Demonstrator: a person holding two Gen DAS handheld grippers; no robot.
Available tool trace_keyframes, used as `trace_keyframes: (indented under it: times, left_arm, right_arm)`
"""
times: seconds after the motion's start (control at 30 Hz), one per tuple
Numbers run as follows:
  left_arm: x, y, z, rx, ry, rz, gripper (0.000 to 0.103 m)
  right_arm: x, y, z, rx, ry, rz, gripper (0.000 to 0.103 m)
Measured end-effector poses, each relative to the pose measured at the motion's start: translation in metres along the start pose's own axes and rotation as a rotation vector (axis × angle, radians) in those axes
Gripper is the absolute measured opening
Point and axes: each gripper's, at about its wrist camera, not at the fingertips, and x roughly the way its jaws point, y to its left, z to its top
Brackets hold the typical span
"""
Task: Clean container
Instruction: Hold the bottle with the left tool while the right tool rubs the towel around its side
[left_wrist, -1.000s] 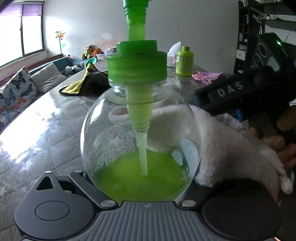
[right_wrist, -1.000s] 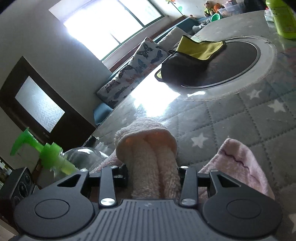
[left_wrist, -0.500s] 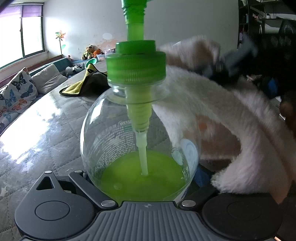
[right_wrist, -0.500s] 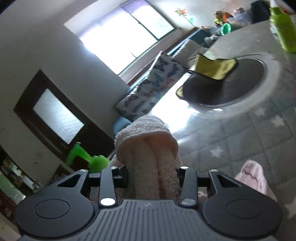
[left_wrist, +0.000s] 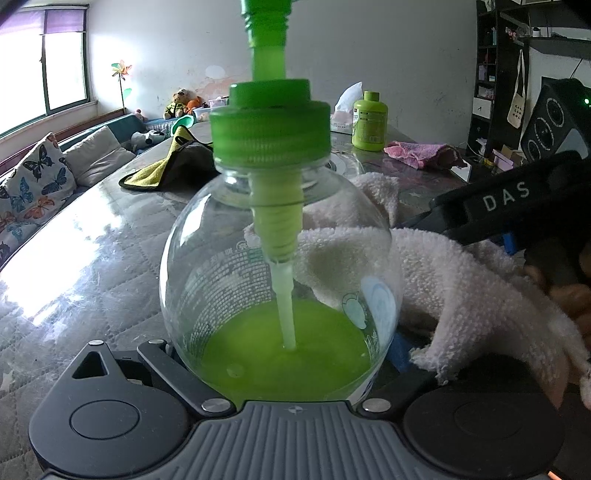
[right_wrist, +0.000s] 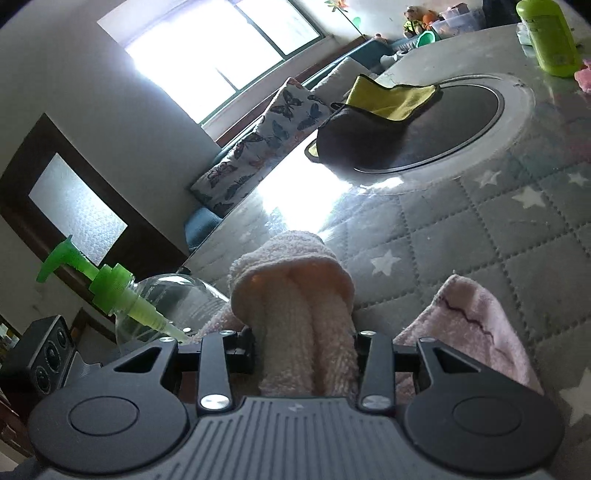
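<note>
soap bottle (left_wrist: 280, 280) clamped between left fingers (left_wrist: 177, 373), towel (right_wrist: 295, 317) in right fingers

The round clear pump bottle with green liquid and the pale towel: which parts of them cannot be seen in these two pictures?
- Round clear pump bottle with green liquid: left wrist view, the pump head is cut off by the top edge; the base is hidden behind the left gripper.
- Right gripper: right wrist view, its fingertips are wrapped in the pale fluffy towel.
- Towel against glass: left wrist view, seen only through the curved glass, so contact is unsure.
- Bottle's printed label: too small to read.
</note>
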Motion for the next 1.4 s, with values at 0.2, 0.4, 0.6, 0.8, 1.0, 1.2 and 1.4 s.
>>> trace_keyframes:
  times: [0.2,0.4,0.6,0.8,1.0,1.2,1.4]
  left_arm:
    - [0.001,0.001,0.001,0.002,0.000,0.002,0.099]
    - [0.002,0.002,0.001,0.001,0.001,0.003,0.100]
    - [0.002,0.003,0.001,0.001,0.001,0.002,0.100]
    - [0.001,0.005,0.002,0.000,0.001,0.001,0.100]
    - [-0.002,0.002,-0.001,-0.001,0.001,0.001,0.100]
    - [0.000,0.005,0.000,-0.002,0.002,-0.001,0.100]
    - [0.003,0.010,0.002,-0.004,0.003,-0.002,0.100]
  right_arm:
    - [-0.019,0.011,0.010,0.007,-0.061,0.062,0.038]
    - [-0.021,0.016,0.013,0.016,-0.081,0.122,0.039]
    - [-0.004,-0.003,0.004,0.057,-0.019,0.045,0.039]
    - [-0.001,-0.003,0.007,0.045,-0.012,0.035,0.039]
    - [0.004,0.005,0.033,0.047,-0.040,0.112,0.040]
    - [0.032,0.002,0.047,0.072,0.012,0.156,0.042]
    - [0.044,-0.006,0.038,0.077,0.052,0.107,0.042]
